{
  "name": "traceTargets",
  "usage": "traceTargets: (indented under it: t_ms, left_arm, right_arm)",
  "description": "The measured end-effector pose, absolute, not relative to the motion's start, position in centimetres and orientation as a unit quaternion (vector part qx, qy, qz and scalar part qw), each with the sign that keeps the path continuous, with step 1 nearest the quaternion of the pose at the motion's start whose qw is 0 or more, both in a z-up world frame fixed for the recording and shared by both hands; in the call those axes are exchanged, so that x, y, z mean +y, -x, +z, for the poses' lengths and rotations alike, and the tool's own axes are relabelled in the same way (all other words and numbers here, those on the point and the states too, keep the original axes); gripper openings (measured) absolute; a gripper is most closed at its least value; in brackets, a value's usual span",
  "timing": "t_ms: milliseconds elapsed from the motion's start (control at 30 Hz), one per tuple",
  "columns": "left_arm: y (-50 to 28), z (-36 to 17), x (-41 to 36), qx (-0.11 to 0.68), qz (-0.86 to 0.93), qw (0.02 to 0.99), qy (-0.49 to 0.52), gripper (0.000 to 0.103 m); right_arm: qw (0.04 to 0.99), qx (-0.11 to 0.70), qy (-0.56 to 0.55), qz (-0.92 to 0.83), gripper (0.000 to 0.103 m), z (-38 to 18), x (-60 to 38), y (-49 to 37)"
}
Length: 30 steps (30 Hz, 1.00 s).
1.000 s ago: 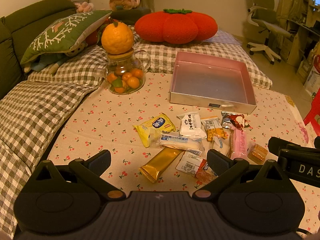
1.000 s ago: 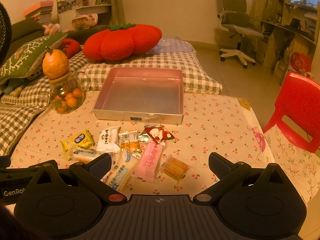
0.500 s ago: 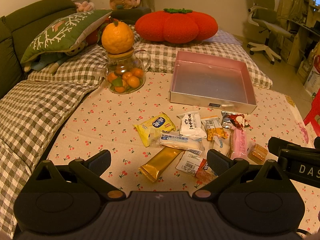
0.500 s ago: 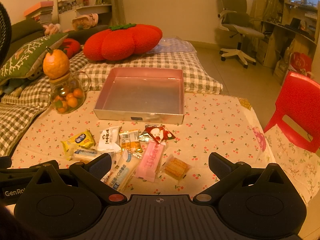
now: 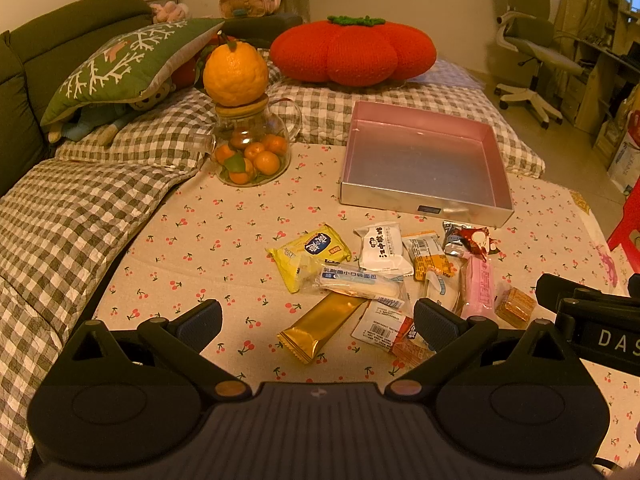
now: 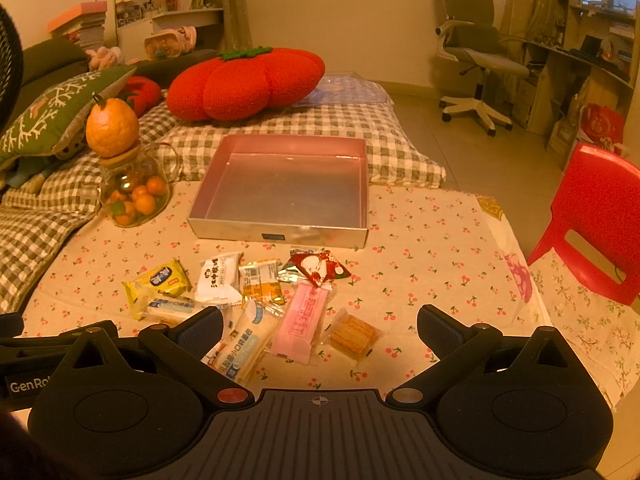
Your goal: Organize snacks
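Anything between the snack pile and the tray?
Nothing visible. The snack pile lies on bare tablecloth just in front of the tray; the near wall is the only thing to lift over. The glass jar stands off to the side.

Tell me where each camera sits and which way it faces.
Left wrist: on the open left tool, looking across the gold foil snack bar toward the pink square metal tray; right tool's side at right edge.
Right wrist: on the open right tool, facing the same tray.
Shared: tray, snacks.
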<state>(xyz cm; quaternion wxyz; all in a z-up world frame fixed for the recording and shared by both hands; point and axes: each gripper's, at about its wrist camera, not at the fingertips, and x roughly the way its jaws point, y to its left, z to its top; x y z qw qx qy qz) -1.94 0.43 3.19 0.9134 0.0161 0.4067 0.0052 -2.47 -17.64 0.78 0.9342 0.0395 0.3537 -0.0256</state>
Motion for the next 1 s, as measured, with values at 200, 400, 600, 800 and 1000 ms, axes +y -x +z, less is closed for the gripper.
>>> traceTargets:
  t_ms: [200, 400, 600, 800, 1000]
  left_arm:
    - [1.8, 3.0, 0.3, 0.409, 0.000, 0.912, -0.016, 0.102]
    - [1.0, 2.9, 0.3, 0.411, -0.035, 0.911, -0.006, 0.102]
    - [-1.0, 2.5, 0.5, 0.428, -0.102, 0.898, 0.008, 0.102]
    - [-4.2, 0.1, 1.2, 0.479, -0.136, 0.867, 0.034, 0.102]
    - [-7.4, -2.9, 2.2, 0.511, -0.152, 0.844, 0.060, 0.098]
  right_arm:
    - [0.932, 0.360, -0.045, -0.022, 0.103, 0.7, -17.8, 2.4]
    - [0.928, 0.368, -0.060, 0.004, 0.103, 0.9, -18.7, 2.0]
    - [0.935, 0.346, -0.077, 0.021, 0.103, 0.8, -20.8, 0.9]
    - [0.898, 0.412, -0.141, 0.065, 0.103, -0.8, -23.4, -2.3]
    - [0.874, 0.445, -0.166, 0.103, 0.103, -3.4, -23.7, -4.9]
